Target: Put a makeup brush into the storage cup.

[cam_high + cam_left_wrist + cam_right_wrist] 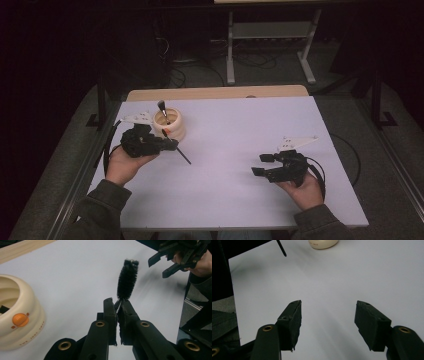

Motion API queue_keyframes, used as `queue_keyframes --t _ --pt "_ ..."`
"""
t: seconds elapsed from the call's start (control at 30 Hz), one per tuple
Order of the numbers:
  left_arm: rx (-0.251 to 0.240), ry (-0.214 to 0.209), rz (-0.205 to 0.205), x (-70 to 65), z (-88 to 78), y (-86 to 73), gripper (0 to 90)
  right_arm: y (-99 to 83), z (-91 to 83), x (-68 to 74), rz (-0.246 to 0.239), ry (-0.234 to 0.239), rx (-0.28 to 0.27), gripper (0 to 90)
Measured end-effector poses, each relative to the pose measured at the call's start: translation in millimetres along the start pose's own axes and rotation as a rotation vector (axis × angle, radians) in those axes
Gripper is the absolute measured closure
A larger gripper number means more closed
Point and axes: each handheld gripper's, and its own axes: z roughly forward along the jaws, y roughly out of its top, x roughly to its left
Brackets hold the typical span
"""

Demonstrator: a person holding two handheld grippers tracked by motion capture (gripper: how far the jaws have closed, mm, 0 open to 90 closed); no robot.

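Near the counter's [235, 150] far left corner stands a cream ribbed pot [170, 126] with a brush [163, 111] upright in it. The left hand-held gripper [172, 146] sits just beside the pot, clamped on a thin black stick [183, 156]. The right hand-held gripper [262, 165] — jaws parted, nothing between them — hovers toward the near right corner.

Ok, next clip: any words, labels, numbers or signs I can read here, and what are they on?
Cream holder: a curved line of small brown letters along its lower band, under an orange round emblem; too blurred to read.
Same holder in the right gripper view: a few small letters near its rim, too small to read.
Brush, both grippers, table: no text that I can see.
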Motion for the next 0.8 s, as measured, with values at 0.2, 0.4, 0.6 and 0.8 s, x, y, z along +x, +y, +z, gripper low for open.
queue_keyframes --t 0.2,0.4,0.6,0.8 --pt "-0.005 0.01 -0.002 4.3 -4.6 0.1 85.1 -1.9 -0.9 -0.5 0.002 -0.02 0.007 33.8" --pt "-0.005 0.025 -0.007 6.2 -8.2 0.2 85.1 -3.2 -4.0 -1.8 0.005 -0.042 -0.007 32.0" --pt "-0.009 0.034 -0.018 9.1 -12.1 0.3 85.1 -7.7 -9.7 -3.7 0.018 -0.068 -0.026 29.8" --pt "-0.012 0.045 -0.025 13.0 -18.5 1.9 85.1 -11.3 -18.1 -5.3 0.028 -0.085 -0.051 29.4"
